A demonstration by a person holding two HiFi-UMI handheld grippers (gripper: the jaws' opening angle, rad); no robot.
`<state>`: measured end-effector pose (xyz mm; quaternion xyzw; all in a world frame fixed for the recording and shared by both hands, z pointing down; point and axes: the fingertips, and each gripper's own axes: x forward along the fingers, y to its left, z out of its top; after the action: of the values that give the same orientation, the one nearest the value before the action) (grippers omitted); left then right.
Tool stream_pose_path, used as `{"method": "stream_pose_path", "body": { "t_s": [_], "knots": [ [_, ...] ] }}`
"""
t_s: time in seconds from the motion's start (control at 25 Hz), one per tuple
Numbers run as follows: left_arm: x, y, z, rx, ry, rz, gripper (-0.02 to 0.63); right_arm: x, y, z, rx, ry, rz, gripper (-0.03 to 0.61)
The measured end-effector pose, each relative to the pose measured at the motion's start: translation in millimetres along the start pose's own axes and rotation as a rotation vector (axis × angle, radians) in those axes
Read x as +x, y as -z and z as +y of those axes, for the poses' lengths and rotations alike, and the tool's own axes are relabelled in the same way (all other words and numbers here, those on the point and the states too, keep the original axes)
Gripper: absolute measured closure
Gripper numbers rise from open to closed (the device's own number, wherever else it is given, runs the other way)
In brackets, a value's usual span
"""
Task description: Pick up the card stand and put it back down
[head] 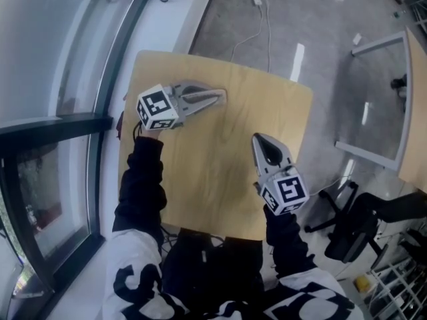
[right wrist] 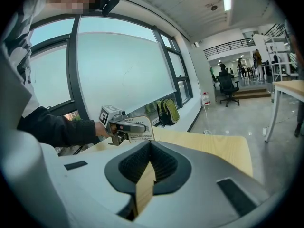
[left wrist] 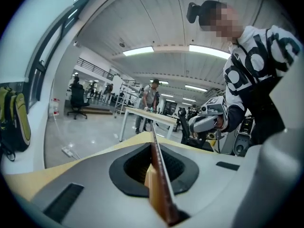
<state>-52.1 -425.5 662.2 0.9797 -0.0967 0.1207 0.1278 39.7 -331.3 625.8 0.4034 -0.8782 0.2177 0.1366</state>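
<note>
The card stand [right wrist: 140,131] is a thin upright card with printed text, over the far left part of the wooden table [head: 220,172]. My left gripper [head: 217,99] is shut on it from the side. In the left gripper view the card stand [left wrist: 160,171] runs edge-on between the jaws of my left gripper [left wrist: 153,142]. Whether its foot touches the table, I cannot tell. My right gripper [head: 256,139] hovers over the table's right half, shut and with nothing in it. It points toward my left gripper [right wrist: 141,126].
A tall window [head: 60,59] and its sill run along the table's left side, with a green backpack [right wrist: 168,111] on the floor by it. A black office chair [head: 353,225] stands to the right. A cable [head: 257,19] lies on the floor beyond the table.
</note>
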Motion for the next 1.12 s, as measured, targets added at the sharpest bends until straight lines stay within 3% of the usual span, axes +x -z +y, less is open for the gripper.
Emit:
{"method": "stream_pose_path", "body": {
  "t_s": [0.12,0.32,0.56,0.76,0.96,1.12],
  "knots": [
    [4,4,-1,-0.001,0.024,0.016,0.589,4,0,1,-0.001,-0.003,0.002,0.571],
    [-7,-18,-2,0.015,0.016,-0.086,0.589,3,1,12,0.0,-0.003,0.014,0.571],
    [-13,-15,-7,0.053,-0.04,-0.033,0.56,-8,0,22,-0.005,-0.011,0.007,0.571],
    [-15,-12,-11,0.046,-0.071,0.013,0.408,-18,-5,26,-0.009,-0.005,-0.006,0.571],
    [-37,-2,6,0.029,-0.237,0.044,0.314,-25,-9,36,-0.017,-0.006,-0.009,0.571],
    [-59,15,10,-0.03,-0.371,0.065,0.295,-35,-6,47,-0.016,-0.016,-0.009,0.571]
  ]
}}
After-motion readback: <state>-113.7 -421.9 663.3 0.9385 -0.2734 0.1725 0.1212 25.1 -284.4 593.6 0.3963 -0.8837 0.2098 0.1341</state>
